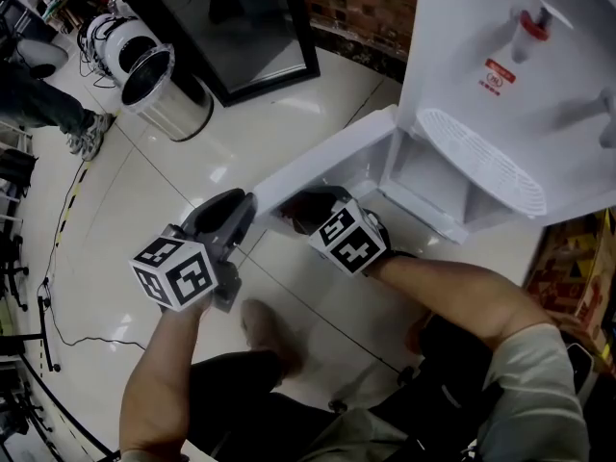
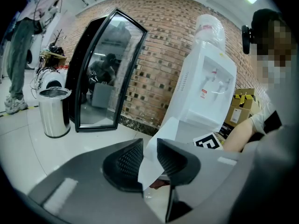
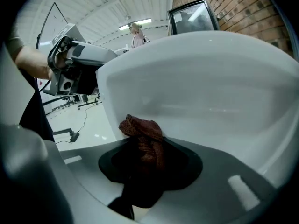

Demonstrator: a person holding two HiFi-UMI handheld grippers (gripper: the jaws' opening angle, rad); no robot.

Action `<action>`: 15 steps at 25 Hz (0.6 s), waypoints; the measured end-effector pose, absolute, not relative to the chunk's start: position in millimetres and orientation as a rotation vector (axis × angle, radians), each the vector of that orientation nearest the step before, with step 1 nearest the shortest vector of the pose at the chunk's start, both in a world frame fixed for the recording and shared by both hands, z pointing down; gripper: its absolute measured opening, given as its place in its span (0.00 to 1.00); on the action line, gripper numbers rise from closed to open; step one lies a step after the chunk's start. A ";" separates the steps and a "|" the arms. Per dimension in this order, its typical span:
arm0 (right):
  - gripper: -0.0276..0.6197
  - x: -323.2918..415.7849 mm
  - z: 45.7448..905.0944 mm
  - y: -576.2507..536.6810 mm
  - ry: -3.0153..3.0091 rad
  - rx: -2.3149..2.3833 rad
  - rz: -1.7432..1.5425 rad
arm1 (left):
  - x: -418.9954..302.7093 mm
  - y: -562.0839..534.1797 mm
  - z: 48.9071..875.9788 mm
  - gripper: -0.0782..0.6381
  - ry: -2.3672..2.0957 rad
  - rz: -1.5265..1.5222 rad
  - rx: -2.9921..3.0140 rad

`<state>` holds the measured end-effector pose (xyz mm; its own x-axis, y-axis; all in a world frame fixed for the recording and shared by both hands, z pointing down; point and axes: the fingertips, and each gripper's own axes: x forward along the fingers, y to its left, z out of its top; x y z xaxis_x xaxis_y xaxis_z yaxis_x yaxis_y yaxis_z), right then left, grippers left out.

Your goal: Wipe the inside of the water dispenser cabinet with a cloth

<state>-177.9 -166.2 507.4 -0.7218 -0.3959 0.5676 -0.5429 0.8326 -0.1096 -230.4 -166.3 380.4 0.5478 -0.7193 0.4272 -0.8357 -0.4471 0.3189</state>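
The white water dispenser [image 1: 520,75] stands at the upper right, its lower cabinet [image 1: 433,171] open. The cabinet door [image 1: 327,157] is swung out toward me. My left gripper [image 1: 231,221] is shut on the door's free edge [image 2: 161,139]; in the left gripper view the white panel sits pinched between the ribbed pads [image 2: 128,162]. My right gripper [image 1: 310,218] is shut on a dark red cloth [image 3: 142,134], bunched between the jaws. The cloth's tip lies against the door's inner face [image 3: 210,92] near its lower edge. The left gripper [image 3: 77,64] shows beyond the door's edge.
A steel waste bin [image 1: 159,85] and a black-framed glass panel [image 1: 241,27] stand on the tiled floor at the back left. Cardboard boxes [image 1: 568,268] sit right of the dispenser. A cable [image 1: 58,229] runs along the floor at left, near a standing person's legs [image 1: 48,104].
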 end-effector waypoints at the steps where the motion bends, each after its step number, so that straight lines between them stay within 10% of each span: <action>1: 0.27 -176.6 509.0 -168.4 -2.469 0.687 0.353 | -230.3 -166.6 380.4 0.24 -1.256 0.313 2.291; 15: 0.27 -105.7 517.5 -209.1 -2.335 0.949 0.364 | -232.8 -170.7 380.7 0.24 -1.272 0.310 2.284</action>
